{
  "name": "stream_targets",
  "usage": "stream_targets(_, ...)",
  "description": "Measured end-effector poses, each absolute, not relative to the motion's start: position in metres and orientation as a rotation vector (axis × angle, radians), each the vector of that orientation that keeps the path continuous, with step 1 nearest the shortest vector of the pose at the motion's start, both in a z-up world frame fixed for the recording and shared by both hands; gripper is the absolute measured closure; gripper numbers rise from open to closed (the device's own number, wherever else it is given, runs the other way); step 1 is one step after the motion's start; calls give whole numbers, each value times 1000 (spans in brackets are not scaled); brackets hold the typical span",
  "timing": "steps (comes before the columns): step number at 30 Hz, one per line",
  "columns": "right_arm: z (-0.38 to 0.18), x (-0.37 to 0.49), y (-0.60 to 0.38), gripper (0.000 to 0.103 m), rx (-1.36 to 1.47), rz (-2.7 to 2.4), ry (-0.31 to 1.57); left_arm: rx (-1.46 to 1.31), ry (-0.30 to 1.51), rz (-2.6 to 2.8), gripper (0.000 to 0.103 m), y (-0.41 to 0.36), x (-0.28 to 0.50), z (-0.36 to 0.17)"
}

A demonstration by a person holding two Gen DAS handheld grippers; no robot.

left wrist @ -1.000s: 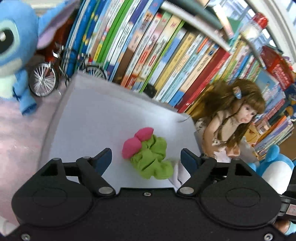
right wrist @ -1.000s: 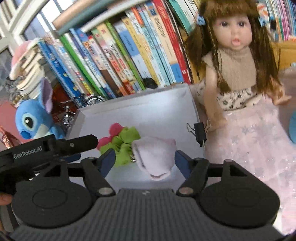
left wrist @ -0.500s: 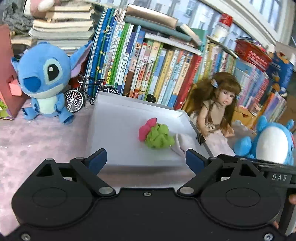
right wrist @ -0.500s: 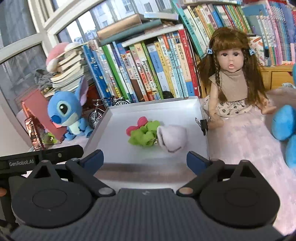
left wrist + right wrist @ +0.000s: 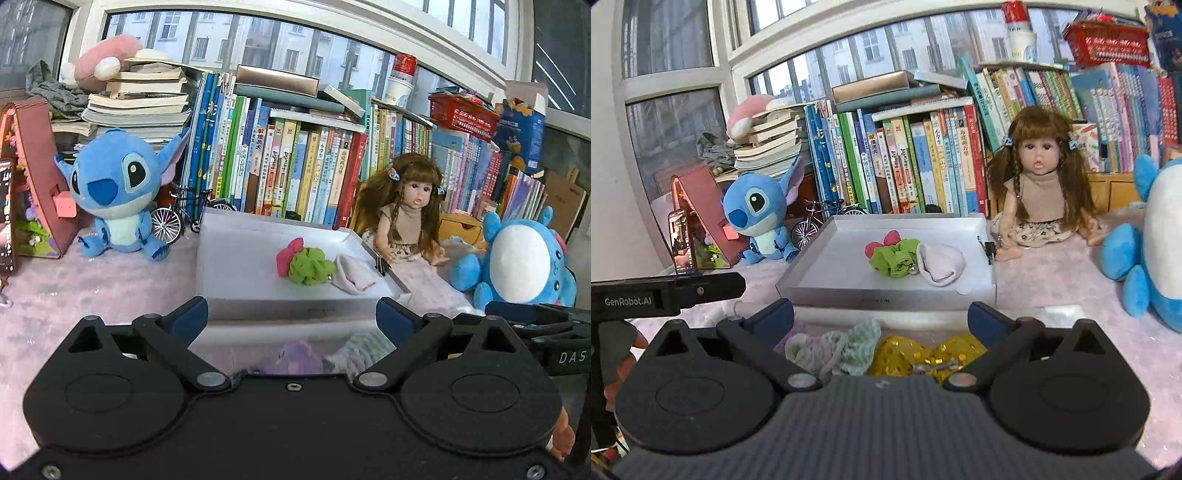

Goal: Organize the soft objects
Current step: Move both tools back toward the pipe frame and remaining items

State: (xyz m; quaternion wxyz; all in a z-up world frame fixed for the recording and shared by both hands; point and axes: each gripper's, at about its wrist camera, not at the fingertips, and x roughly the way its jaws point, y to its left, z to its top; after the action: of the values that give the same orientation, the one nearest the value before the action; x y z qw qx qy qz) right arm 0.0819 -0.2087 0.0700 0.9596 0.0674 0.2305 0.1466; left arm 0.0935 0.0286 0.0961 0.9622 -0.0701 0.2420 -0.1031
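Note:
A white tray (image 5: 236, 258) (image 5: 834, 254) lies in front of the books. In it a green and pink scrunchie (image 5: 308, 266) (image 5: 894, 256) rests against a pale pink sock (image 5: 351, 277) (image 5: 940, 264). My left gripper (image 5: 291, 319) is back from the tray's near edge, its jaws still opening with nothing gripped. Below it lie a purple soft piece (image 5: 295, 360) and a pale knitted piece (image 5: 360, 349). My right gripper (image 5: 881, 319) stands wide open over that pastel knitted piece (image 5: 831, 349) and a gold sequin bow (image 5: 923, 356), touching neither.
A blue plush (image 5: 114, 195) and a toy bicycle (image 5: 177, 218) stand left of the tray. A doll (image 5: 406, 214) and a blue-and-white plush (image 5: 517, 258) sit to its right. A binder clip (image 5: 988, 247) is on the tray's right rim. Books line the back.
Both grippers have drawn back from the tray and opened wider. The scrunchie and the sock, earlier between their fingers, now lie in the tray. Soft pieces in front of the tray have come into view.

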Motion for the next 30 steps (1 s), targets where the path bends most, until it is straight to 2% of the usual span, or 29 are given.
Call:
stream_targets(15,42,24,-215,0,180,198,323,-174,429,-194,2,33,42,67)
stream_targets(30,34,3,-222,0,263,156,285,-183,442,-166,2,39,17,50)
